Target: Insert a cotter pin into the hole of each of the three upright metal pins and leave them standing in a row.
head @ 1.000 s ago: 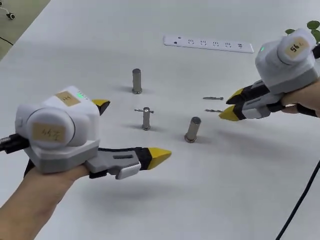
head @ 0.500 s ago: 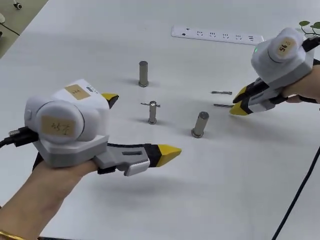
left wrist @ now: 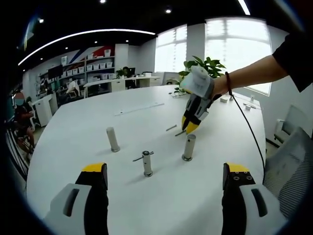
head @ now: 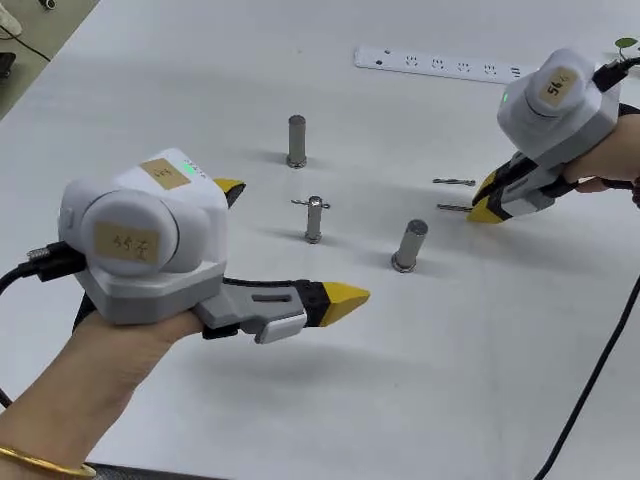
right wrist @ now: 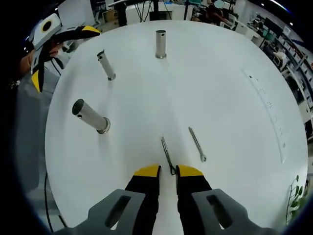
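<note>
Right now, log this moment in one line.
left gripper: open, hovering | right gripper: fingers narrowly apart around lying cotter pin | middle pin: cottered | far pin, near pin: empty

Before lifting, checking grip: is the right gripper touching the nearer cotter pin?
Cannot tell: in right gripper view the cotter pin ends between jaws; contact unclear.
</note>
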